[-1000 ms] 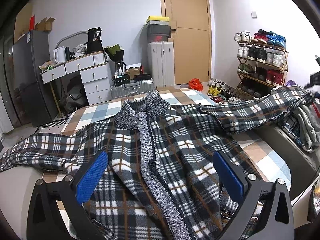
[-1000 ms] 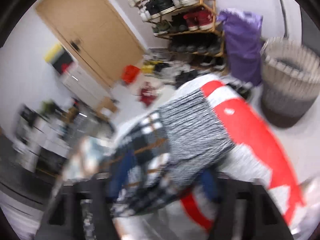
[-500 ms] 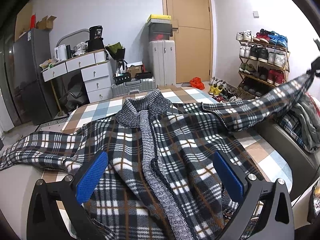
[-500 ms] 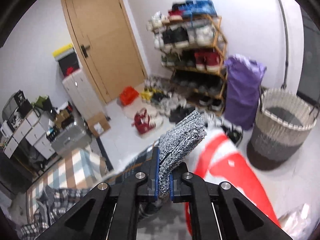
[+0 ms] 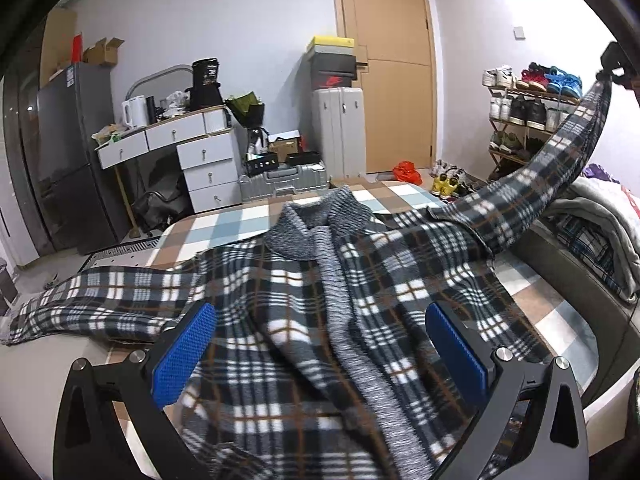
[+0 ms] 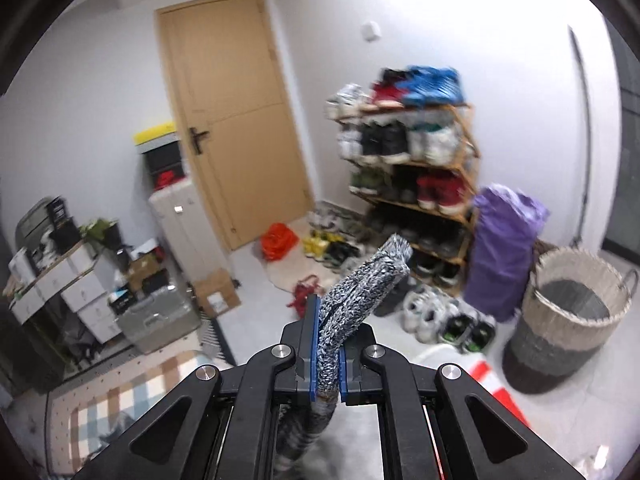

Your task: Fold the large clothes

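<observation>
A: While the plaid jacket lies spread face up on the checked bed, where does its sleeve go?

B: One sleeve rises toward two o'clock in the left wrist view, pulled taut to the right gripper, whose blue pads are clamped on the grey knit cuff.

A: And the left gripper?

B: Its jaws stand wide apart over the jacket's lower front, at six o'clock, gripping nothing. The other sleeve trails off toward nine o'clock.
</observation>
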Motion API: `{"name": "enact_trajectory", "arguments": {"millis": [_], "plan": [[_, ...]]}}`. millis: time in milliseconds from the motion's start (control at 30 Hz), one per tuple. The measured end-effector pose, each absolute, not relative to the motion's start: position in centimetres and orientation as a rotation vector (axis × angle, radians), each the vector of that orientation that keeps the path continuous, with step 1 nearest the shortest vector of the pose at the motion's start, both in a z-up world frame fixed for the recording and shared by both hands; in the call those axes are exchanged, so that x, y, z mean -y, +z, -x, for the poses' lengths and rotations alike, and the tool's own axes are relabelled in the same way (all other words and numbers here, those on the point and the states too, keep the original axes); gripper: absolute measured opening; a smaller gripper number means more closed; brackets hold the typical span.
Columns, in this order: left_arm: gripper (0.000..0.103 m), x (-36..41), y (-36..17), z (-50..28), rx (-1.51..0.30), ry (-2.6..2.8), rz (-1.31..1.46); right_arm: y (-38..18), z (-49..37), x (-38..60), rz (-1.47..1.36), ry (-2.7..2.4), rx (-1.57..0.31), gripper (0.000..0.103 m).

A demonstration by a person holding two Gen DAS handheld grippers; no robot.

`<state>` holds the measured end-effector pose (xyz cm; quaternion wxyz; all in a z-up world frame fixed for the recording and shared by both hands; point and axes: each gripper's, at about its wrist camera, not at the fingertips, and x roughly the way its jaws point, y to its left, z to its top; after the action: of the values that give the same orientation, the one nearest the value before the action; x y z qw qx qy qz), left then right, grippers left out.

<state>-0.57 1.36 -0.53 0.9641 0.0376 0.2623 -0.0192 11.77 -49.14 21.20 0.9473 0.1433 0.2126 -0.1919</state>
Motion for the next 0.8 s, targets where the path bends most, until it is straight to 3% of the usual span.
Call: {"name": "enact_trajectory", "arguments": {"millis": [200,400,800], "plan": [[0.102,-4.0,0.3,1.1,-0.514,-0.004,-0.028,23.0,-13.3,38.4,-0.268,-0.155,-0.434,0.007],[0.102,-7.1,1.3,2.3,-0.473,0.041,0.046,21.0,-16.2,26.3,-0.317,0.086,-0.523,0.007],[0.102,-14.4,3.3,5.7,-0.292,0.184,0.263,4.7,-22.6,-1.1,-0.307,0.471,-0.882,0.007]]}}
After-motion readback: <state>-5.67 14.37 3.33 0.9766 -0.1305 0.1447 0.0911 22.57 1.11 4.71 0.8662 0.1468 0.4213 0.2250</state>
